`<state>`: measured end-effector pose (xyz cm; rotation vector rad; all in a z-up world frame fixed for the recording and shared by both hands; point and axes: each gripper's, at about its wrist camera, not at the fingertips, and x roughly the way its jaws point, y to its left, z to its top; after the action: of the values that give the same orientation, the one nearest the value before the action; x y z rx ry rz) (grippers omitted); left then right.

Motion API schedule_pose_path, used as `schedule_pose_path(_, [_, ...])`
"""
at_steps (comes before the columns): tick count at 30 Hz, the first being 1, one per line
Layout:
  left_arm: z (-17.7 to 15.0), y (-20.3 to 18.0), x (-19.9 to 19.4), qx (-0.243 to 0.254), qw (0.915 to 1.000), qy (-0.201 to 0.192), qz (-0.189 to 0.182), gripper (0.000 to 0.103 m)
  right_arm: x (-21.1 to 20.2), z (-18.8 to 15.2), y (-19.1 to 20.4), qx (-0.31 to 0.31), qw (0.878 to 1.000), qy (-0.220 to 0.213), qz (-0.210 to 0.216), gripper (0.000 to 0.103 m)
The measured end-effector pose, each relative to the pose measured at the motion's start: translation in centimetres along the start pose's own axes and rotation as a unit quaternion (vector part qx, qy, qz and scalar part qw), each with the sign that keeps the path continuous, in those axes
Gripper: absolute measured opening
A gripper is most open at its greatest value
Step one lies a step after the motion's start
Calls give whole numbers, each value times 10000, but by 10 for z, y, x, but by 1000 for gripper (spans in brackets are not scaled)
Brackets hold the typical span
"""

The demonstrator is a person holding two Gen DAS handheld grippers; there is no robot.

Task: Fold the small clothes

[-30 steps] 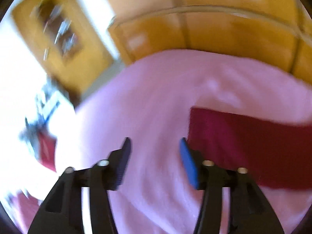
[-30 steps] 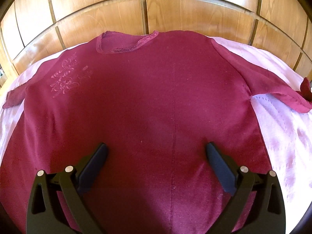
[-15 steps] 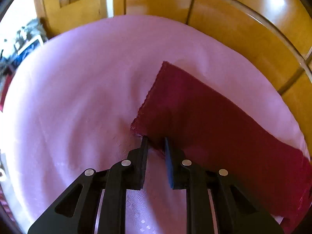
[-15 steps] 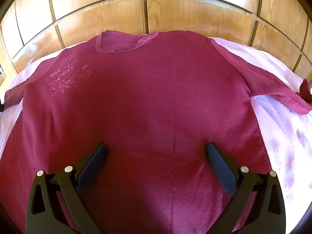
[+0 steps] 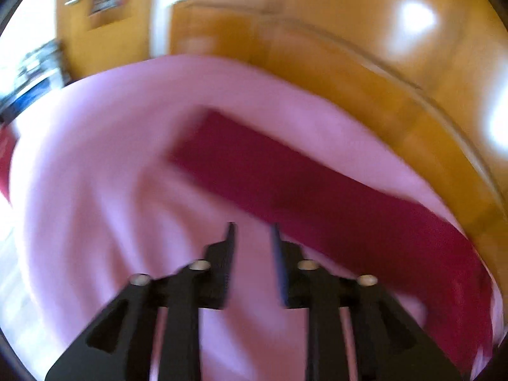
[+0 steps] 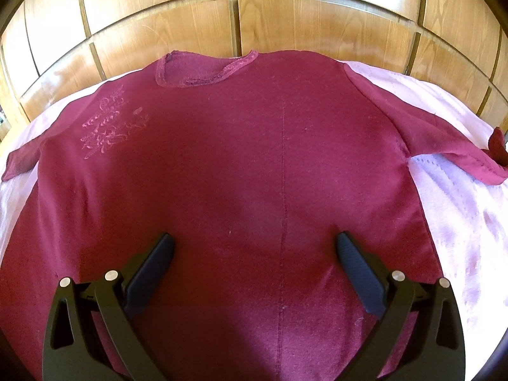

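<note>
A maroon long-sleeved shirt (image 6: 254,158) lies flat, neckline toward the headboard, on a pink bedsheet (image 6: 460,222). My right gripper (image 6: 254,244) hovers over the shirt's lower body, jaws wide open and empty. The left wrist view is blurred by motion. In it, the shirt's sleeve (image 5: 317,190) stretches straight across the sheet (image 5: 95,190). My left gripper (image 5: 252,228) sits just short of the sleeve's near edge. Its jaws are narrowly apart and opening, with only pink sheet showing between them. The other sleeve (image 6: 444,139) runs out to the right, its cuff bunched.
A wooden panelled headboard (image 6: 254,16) stands right behind the shirt's collar and curves along the sheet's far side (image 5: 349,79). A wooden cabinet (image 5: 101,6) and bright clutter lie beyond the bed's left edge. Bare sheet lies left of the sleeve.
My left gripper was nearly shut at the sleeve's cuff corner half a second ago; now it has let go, drawn back and swung, and the jaws are wider. The right gripper has not moved.
</note>
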<state>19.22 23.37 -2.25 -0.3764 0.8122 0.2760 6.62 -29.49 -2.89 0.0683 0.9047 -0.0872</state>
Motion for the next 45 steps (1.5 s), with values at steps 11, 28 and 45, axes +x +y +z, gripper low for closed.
schedule_pose_path(11, [-177,-200,-53,2227,9526,573,-1994,39,-63,19,-142,1722,9846,-294,-54,83])
schedule_pose_path(28, [-226,-231,-34,2755,9405,723,-1850,48,-6,85,-414,4116,9024,414,-1206,67])
schedule_pose_path(45, [-225,-228,-31,2664,9393,745,-2028,49,-124,-45,-438,4911,8625,-986,-716,78])
